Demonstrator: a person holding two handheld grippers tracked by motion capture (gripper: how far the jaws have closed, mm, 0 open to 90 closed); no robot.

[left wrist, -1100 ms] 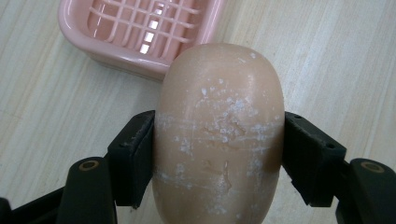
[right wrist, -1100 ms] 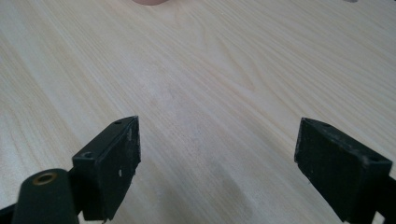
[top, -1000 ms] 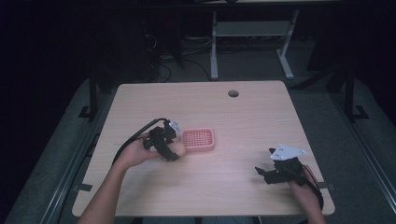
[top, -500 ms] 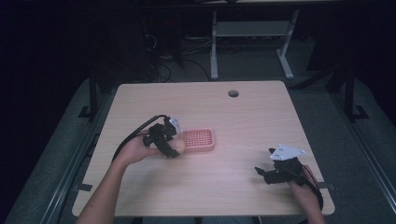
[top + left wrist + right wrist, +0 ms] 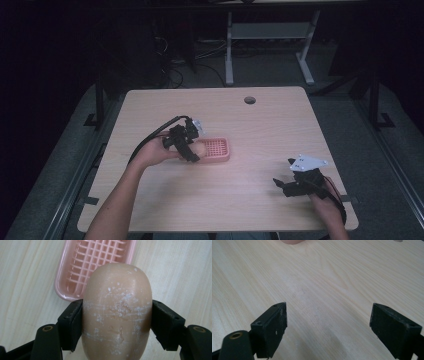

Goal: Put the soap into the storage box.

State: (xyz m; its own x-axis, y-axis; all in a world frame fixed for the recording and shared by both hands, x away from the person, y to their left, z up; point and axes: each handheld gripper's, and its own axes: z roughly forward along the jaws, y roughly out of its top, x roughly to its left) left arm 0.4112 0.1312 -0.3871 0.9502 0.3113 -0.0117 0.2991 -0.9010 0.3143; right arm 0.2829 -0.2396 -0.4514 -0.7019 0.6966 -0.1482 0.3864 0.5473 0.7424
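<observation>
Tan soap (image 5: pixel 117 312) sat pinched between the jaws of your left hand-held gripper (image 5: pixel 192 146), the pads pressed flat on both of its long sides, so you had a firm hold on the bar. By my read you were in the carry step, bringing the soap to the pink soap dish (image 5: pixel 96 263). That dish lay just ahead of the jaws and a little to their left, its gridded floor bare, and the nose of the bar overlapped its near rim in the left gripper view; whether soap and rim touched, I could not tell. Next you needed to push forward over the grid, lower, then let the jaws part. Your right hand-held gripper (image 5: pixel 295 186) waited well apart from the dish, jaws spread wide and holding nothing, above the pale wood bench (image 5: pixel 332 277).
</observation>
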